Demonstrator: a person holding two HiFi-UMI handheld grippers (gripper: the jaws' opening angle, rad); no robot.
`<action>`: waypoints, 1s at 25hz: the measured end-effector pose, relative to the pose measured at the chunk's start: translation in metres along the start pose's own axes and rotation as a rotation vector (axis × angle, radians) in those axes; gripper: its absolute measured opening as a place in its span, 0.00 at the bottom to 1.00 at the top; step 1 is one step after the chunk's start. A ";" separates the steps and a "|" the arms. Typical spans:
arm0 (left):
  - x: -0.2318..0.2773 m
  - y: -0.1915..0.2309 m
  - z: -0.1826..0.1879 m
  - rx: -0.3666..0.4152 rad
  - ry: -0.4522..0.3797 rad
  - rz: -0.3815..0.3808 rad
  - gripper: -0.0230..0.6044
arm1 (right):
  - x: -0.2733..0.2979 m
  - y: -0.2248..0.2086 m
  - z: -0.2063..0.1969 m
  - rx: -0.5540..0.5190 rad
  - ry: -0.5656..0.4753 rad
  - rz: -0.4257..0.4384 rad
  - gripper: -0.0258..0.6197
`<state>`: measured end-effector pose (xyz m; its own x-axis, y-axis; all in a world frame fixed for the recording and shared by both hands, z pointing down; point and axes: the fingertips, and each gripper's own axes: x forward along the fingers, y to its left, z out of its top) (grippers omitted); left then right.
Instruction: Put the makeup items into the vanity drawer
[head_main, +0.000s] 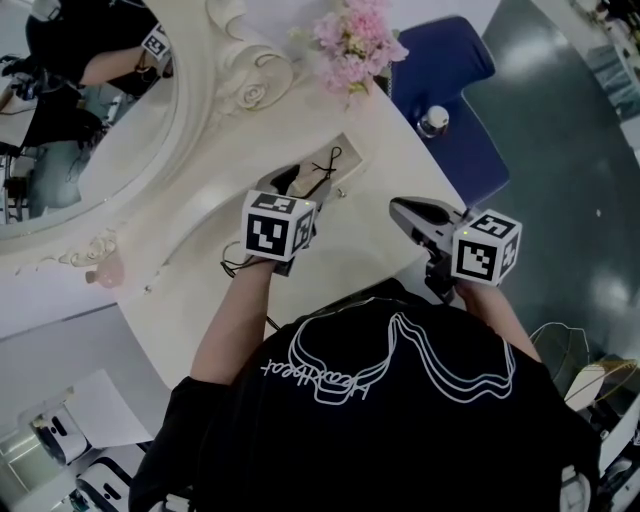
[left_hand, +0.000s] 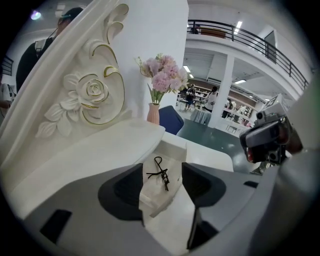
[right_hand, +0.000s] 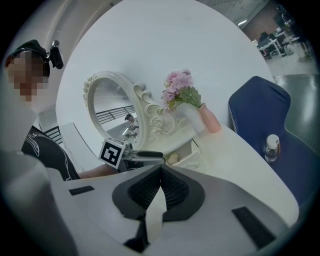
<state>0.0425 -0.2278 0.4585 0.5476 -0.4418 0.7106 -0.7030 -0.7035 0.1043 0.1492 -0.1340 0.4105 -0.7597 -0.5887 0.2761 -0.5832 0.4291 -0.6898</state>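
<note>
**Desk:** What is the white counter (head_main: 400, 185) carrying?

**Photographer:** An open drawer (left_hand: 173, 146), with the left gripper (left_hand: 163, 187) hovering at its near end.

**Desk:** And its fingers (left_hand: 125, 192)?

**Photographer:** They are standing released, wide apart and gripping nothing. The black makeup tool (left_hand: 159, 170) is lying flat inside the drawer, showing between them but past their tips, touching neither. The right gripper (right_hand: 160, 172) is hanging beside the counter, fingers clenched on nothing.

Thin black tool (left_hand: 160, 172) — inside open drawer (left_hand: 173, 147)
</note>
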 end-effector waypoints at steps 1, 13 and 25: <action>-0.004 -0.002 0.001 -0.003 -0.012 -0.008 0.42 | 0.001 0.002 0.000 -0.003 -0.003 0.002 0.05; -0.085 -0.049 0.014 -0.162 -0.212 -0.250 0.22 | 0.007 0.044 0.015 -0.056 -0.084 0.025 0.05; -0.168 -0.054 0.024 -0.313 -0.463 -0.377 0.05 | 0.027 0.112 0.022 -0.161 -0.115 0.171 0.05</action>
<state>-0.0004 -0.1294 0.3169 0.8704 -0.4394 0.2219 -0.4856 -0.6927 0.5332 0.0694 -0.1165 0.3261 -0.8188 -0.5683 0.0810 -0.4946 0.6269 -0.6019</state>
